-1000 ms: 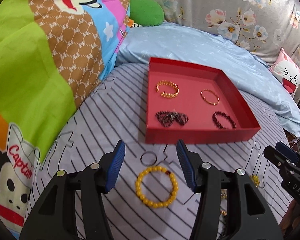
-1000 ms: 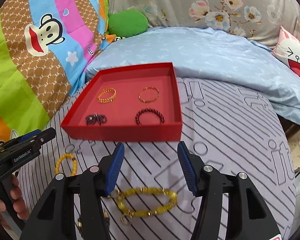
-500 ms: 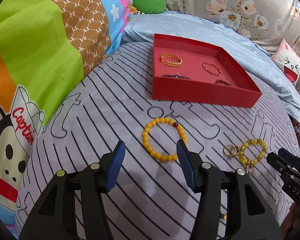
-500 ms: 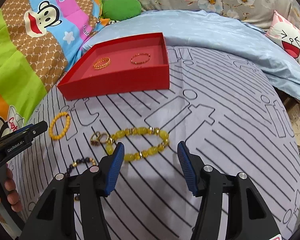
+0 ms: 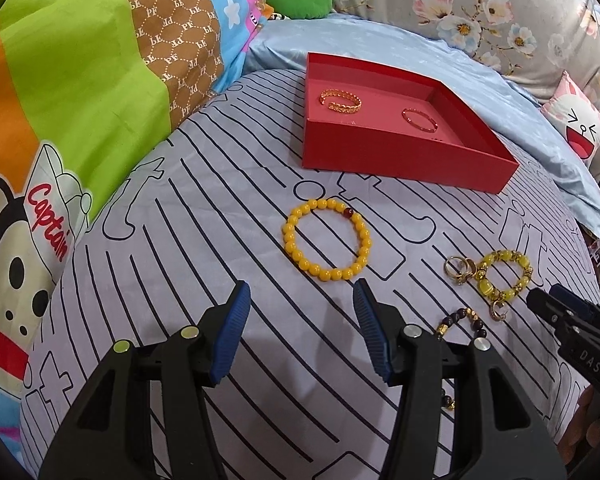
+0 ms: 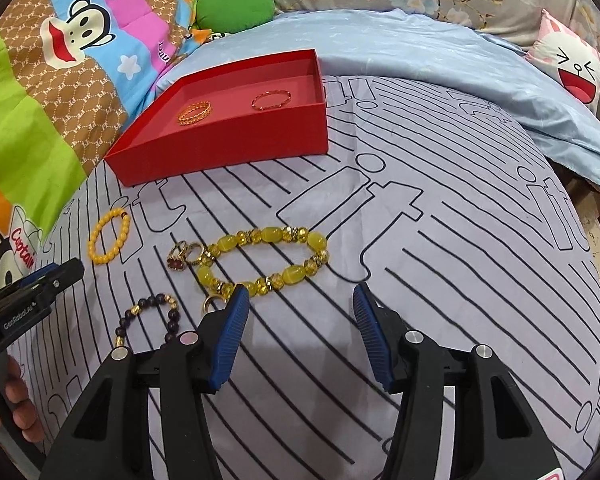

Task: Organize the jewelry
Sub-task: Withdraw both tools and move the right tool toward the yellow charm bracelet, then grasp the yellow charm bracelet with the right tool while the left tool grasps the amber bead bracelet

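A red box (image 5: 400, 160) (image 6: 228, 148) sits on the striped bedsheet and holds two gold bangles (image 5: 340, 102) (image 6: 195, 113). My left gripper (image 5: 300, 292) is open, just short of a yellow bead bracelet (image 5: 336, 274) (image 6: 100, 259). My right gripper (image 6: 300, 296) has its jaws closing with nothing between them. A yellow stone bracelet (image 6: 274, 235) (image 5: 486, 286) lies just past its left fingertip. Gold rings (image 6: 184, 254) (image 5: 456, 268) touch that bracelet. A dark bead bracelet (image 6: 148, 302) (image 5: 460, 314) lies nearer.
A cartoon-print blanket (image 5: 80, 100) rises along the left. A pale blue quilt (image 6: 420, 52) and a white face cushion (image 6: 572, 68) lie behind the box. The bed drops off at the right edge (image 6: 596, 240). A hand (image 6: 16, 392) holds the left gripper's handle.
Both grippers have drawn back and sunk. The box looks farther off, and its front wall now hides the dark pieces inside. Each yellow bracelet, earlier between the fingers, now lies beyond the tips.
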A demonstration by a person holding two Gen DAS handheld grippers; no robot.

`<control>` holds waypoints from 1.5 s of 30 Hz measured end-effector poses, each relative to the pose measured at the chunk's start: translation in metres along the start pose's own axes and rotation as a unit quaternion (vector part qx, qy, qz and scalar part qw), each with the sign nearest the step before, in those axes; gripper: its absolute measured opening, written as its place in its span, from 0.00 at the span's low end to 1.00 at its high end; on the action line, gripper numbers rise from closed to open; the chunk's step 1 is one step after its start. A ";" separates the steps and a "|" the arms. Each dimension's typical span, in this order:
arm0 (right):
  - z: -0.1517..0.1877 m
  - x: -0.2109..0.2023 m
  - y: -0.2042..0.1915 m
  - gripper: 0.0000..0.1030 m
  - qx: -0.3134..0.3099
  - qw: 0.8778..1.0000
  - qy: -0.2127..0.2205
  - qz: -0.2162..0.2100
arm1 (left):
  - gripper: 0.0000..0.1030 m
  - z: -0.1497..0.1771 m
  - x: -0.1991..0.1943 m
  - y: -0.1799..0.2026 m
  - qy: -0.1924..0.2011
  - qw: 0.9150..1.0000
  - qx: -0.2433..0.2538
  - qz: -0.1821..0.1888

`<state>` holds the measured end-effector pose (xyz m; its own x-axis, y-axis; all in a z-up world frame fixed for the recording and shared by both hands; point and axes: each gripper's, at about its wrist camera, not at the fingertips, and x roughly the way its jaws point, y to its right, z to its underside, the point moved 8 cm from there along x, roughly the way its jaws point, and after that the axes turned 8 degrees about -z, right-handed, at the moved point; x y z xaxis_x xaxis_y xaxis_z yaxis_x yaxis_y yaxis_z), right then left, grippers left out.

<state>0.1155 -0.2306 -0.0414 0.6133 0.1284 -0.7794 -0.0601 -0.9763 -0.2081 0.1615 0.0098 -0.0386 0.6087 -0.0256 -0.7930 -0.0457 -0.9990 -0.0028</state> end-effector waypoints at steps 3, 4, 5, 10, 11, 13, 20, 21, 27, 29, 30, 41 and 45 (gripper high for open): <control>-0.003 0.008 0.001 0.45 0.015 1.000 -0.007 -0.003 | 0.49 -0.001 -0.001 0.001 0.001 1.000 0.001 0.000; -0.003 0.010 0.001 0.42 0.019 1.000 -0.009 -0.004 | 0.49 -0.001 -0.001 0.001 0.001 1.000 0.002 -0.001; -0.003 0.013 0.001 0.41 0.026 1.000 -0.013 -0.004 | 0.49 -0.001 -0.001 0.001 0.001 1.000 0.002 -0.001; -0.006 0.018 -0.004 0.35 0.024 1.000 -0.006 -0.001 | 0.49 -0.001 0.000 0.000 0.000 1.000 0.000 -0.003; -0.007 0.019 -0.004 0.34 0.026 1.000 -0.006 -0.001 | 0.49 -0.002 0.001 0.000 -0.001 1.000 -0.001 -0.004; -0.011 0.021 -0.002 0.33 0.032 0.999 -0.005 -0.002 | 0.49 -0.003 0.002 -0.002 -0.002 1.000 -0.003 -0.004; -0.013 0.020 0.015 0.22 0.068 0.998 -0.006 -0.006 | 0.49 -0.005 0.006 -0.010 -0.003 1.000 -0.011 -0.009; -0.013 0.020 0.016 0.21 0.070 0.998 -0.006 -0.005 | 0.49 -0.006 0.007 -0.010 -0.004 1.000 -0.012 -0.009; -0.014 0.023 0.009 0.22 0.046 0.999 -0.005 0.011 | 0.49 -0.009 0.011 -0.007 -0.006 1.000 -0.012 -0.008; -0.014 0.025 0.006 0.21 0.025 0.999 -0.002 0.023 | 0.49 -0.009 0.013 -0.006 -0.007 1.000 -0.012 -0.008; -0.014 0.025 0.006 0.18 0.019 0.999 -0.001 0.028 | 0.49 -0.010 0.013 -0.006 -0.008 1.000 -0.012 -0.009; -0.011 0.023 0.007 0.09 0.023 1.000 -0.002 0.015 | 0.49 -0.020 0.026 -0.005 -0.007 1.000 -0.017 -0.013; -0.008 0.021 0.007 0.09 0.024 1.000 -0.003 0.009 | 0.48 -0.021 0.036 -0.001 -0.011 1.000 -0.010 -0.017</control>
<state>0.1345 -0.2358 -0.0546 0.6066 0.1115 -0.7871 -0.1089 -0.9691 -0.2212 0.2001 0.0090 -0.0541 0.5917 0.0096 -0.8061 -0.0097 -0.9998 -0.0191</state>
